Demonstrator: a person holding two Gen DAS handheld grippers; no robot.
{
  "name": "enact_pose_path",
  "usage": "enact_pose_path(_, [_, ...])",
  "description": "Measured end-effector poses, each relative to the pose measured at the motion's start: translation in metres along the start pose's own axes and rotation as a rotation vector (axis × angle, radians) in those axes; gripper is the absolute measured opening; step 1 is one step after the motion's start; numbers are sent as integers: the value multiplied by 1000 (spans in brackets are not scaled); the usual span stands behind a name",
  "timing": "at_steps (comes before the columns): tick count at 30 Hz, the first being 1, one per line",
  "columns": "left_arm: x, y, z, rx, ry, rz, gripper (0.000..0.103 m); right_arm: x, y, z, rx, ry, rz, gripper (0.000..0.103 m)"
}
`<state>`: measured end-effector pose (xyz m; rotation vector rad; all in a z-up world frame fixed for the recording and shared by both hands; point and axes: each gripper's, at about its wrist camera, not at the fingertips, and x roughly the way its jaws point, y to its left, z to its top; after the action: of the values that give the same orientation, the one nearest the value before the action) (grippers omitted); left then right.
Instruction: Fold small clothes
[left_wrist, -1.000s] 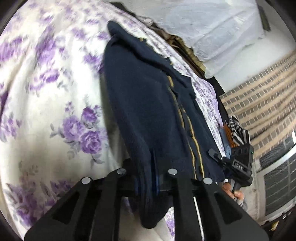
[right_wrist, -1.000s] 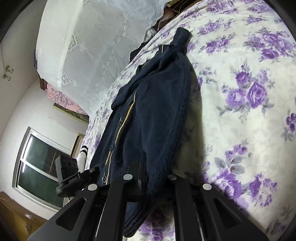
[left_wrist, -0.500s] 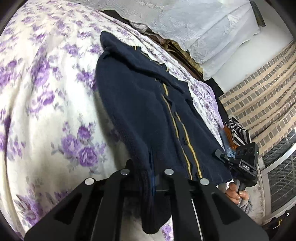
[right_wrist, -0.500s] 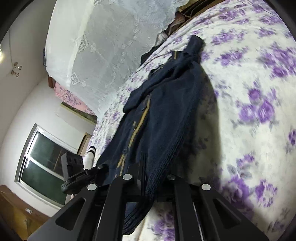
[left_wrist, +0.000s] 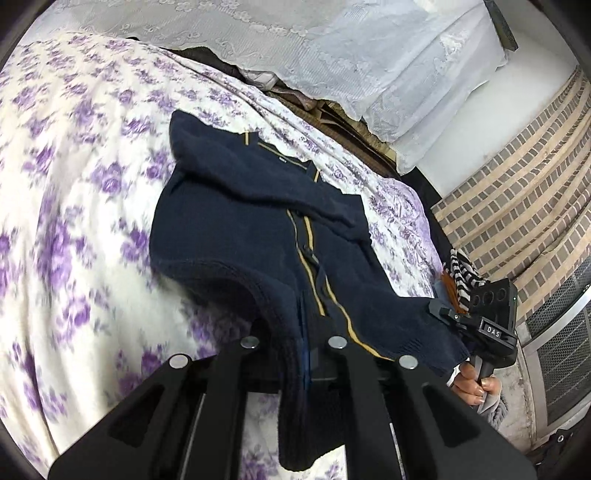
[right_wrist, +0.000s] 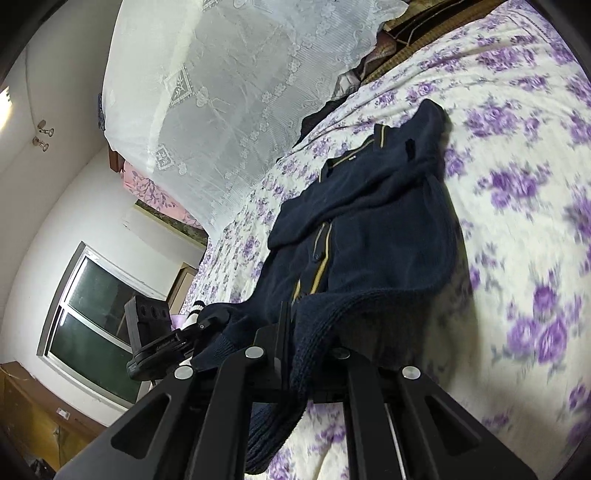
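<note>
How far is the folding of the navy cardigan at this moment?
Done: both sleeves already lie folded across the cardigan front. In hand: the left gripper and the right gripper are each shut on a corner of the hem, which is off the bed while the collar end rests on it. Left: carry the hem to the collar, lay it down and let go.

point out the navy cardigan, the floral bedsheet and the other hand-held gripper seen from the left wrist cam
navy cardigan (left_wrist: 236, 229), left wrist view, on its flat body panel
floral bedsheet (left_wrist: 81, 192), left wrist view, on bare sheet beside the cardigan
right hand-held gripper (left_wrist: 448, 314), left wrist view, at its tips on the hem
</note>
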<state>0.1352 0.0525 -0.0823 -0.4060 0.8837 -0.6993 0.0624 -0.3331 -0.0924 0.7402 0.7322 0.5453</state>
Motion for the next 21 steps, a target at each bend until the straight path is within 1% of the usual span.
enact_pose_path(9, [11, -1, 27, 7, 0, 8, 6, 17, 4, 39, -5, 15, 1, 7])
enact_pose_path(21, [32, -7, 71, 32, 3, 20, 6, 41, -5, 78, 13, 20, -3, 7])
